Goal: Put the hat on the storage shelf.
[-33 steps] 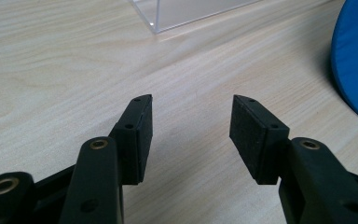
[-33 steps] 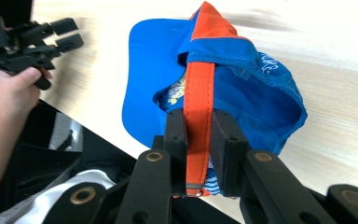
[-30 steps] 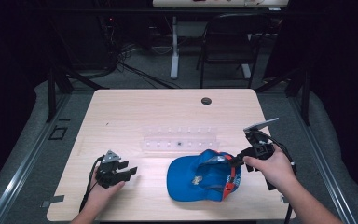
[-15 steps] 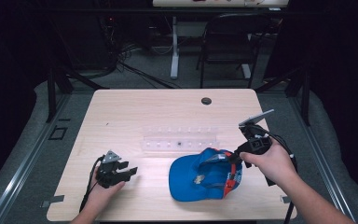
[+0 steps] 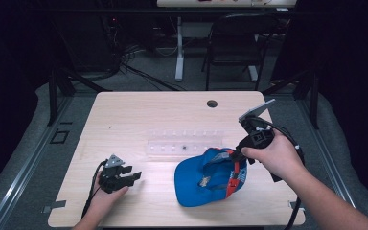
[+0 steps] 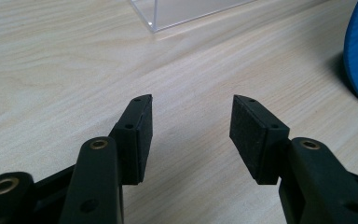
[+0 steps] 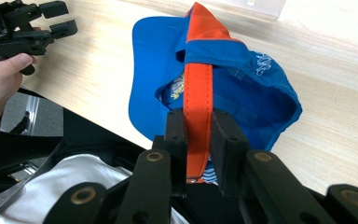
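Pale wood-grain worktop [image 5: 139,115] carries everything we describe here, largest first. Behind it, on the floor, we see a dark chair [image 5: 232,45] and a white stand leg [image 5: 179,52], both well apart from the work. On the worktop's right half lies the blue cap [image 5: 206,179], turned crown-down so that its hollow inside faces up. Its long axis runs from the flat brim [image 5: 191,189], which points toward the near-left edge, to the back opening at the far right, where the rear is lifted off the wood. A clear plastic tray [image 5: 184,146] lies just beyond the cap, crosswise to it and near its far rim; nothing stands between the two. The orange strap [image 7: 198,100] spans the cap's rear opening. The right tongs [image 7: 199,135] are clamped on this strap, one pad on each face, in the right hand [image 5: 275,155]. The left tongs [image 6: 191,126] rest low over bare wood at the near left, well apart from the cap, their pads spread with nothing between them.
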`<act>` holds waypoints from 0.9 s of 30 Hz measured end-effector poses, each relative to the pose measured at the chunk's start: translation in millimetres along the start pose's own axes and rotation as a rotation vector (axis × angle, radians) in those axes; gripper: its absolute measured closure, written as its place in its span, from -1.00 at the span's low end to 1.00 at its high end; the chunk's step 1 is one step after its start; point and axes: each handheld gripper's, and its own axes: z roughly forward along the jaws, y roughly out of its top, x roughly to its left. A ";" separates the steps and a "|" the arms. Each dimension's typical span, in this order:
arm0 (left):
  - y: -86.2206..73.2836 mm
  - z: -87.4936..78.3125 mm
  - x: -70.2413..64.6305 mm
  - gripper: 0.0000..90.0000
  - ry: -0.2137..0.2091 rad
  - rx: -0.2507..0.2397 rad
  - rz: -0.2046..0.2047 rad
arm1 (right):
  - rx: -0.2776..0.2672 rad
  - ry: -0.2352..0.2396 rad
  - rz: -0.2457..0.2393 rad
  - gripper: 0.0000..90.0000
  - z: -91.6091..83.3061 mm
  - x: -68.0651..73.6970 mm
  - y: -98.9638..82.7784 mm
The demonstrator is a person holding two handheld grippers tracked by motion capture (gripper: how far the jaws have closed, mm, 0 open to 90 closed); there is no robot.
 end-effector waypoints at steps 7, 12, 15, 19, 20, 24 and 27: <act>-0.2 0.6 -0.6 0.10 0.002 -0.001 0.001 | 0.005 -0.004 -0.001 0.73 -14.9 10.7 6.9; -0.1 0.7 -0.5 0.10 0.002 -0.001 0.004 | 0.015 0.001 -0.002 0.74 -20.5 16.1 9.1; -0.1 0.6 -0.4 0.10 0.001 0.000 0.002 | 0.023 0.022 0.000 0.74 -25.7 18.9 11.7; -0.1 0.6 -0.7 0.10 0.002 -0.002 0.005 | 0.014 0.085 0.018 0.74 -34.7 21.5 15.6; -0.1 0.6 -0.7 0.10 0.002 -0.002 0.005 | 0.014 0.085 0.018 0.74 -34.7 21.5 15.6; -0.1 0.4 -0.3 0.10 0.001 -0.001 0.005 | 0.003 0.135 0.047 0.74 -38.6 22.0 18.0; -0.2 0.3 -0.7 0.10 0.004 -0.002 0.003 | 0.010 0.159 0.046 0.74 -39.7 21.2 18.8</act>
